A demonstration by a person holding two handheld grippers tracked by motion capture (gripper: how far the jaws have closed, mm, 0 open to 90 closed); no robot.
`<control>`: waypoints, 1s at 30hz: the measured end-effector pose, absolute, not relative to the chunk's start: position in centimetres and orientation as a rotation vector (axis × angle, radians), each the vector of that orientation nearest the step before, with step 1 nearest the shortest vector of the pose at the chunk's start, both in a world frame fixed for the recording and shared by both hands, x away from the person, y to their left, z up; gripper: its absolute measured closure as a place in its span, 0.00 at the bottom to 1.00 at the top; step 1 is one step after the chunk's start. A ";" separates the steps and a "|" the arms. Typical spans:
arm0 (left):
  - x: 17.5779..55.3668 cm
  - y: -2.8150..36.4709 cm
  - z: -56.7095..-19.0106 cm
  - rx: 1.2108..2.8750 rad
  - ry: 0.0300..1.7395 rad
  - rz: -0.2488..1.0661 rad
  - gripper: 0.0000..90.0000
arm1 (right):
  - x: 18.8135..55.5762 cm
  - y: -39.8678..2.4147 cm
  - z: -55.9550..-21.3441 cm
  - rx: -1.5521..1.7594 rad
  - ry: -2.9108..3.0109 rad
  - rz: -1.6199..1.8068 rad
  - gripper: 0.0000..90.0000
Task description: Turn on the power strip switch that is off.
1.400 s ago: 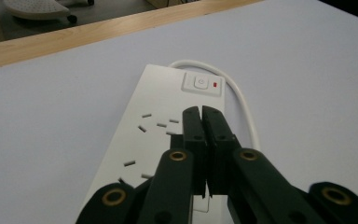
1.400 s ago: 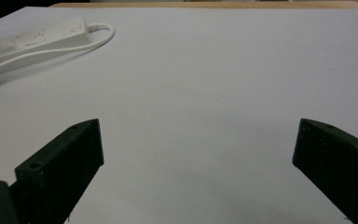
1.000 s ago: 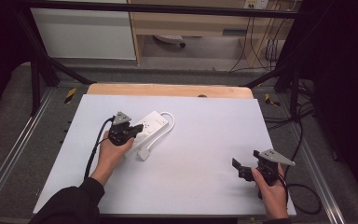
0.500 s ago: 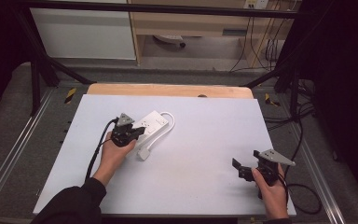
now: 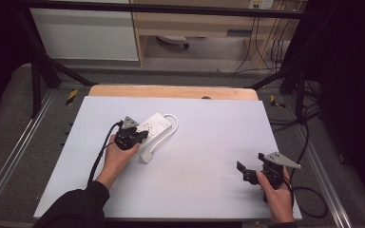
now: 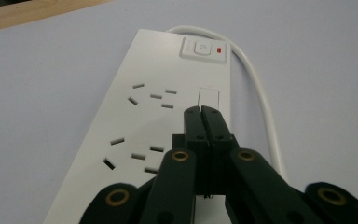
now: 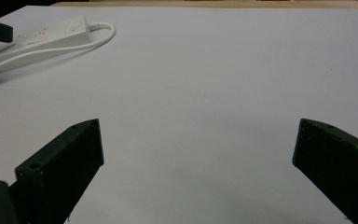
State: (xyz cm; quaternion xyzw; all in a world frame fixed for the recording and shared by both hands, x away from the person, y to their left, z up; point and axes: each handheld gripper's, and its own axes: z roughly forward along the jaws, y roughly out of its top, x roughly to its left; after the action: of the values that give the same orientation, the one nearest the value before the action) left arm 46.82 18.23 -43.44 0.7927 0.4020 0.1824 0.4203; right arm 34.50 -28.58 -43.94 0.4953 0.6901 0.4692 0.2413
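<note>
A white power strip lies left of the middle of the white table top, its white cable looping back to a plug. My left gripper is shut with nothing between its fingers, and its tips hover over the strip's near end. In the left gripper view the closed tips sit just short of a small square panel, with the switch beyond. My right gripper stands open at the table's right front, nothing between its fingers.
The wooden edge of the table runs along the far side. Black cables trail off the right side. In the right gripper view the power strip lies far off at the upper left, across bare white surface.
My left gripper has crept slightly to the right over the strip, still shut. The right gripper has not moved.
</note>
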 end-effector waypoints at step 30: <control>47.0 18.0 -43.8 1.988 1.001 0.456 1.00 | 34.5 -28.5 -44.0 1.355 1.891 1.281 0.02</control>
State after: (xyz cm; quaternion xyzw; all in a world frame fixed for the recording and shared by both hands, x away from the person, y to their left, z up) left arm 47.04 18.01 -43.77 0.7936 0.3995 0.1821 0.4212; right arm 34.53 -28.53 -43.99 0.4953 0.6910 0.4683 0.2406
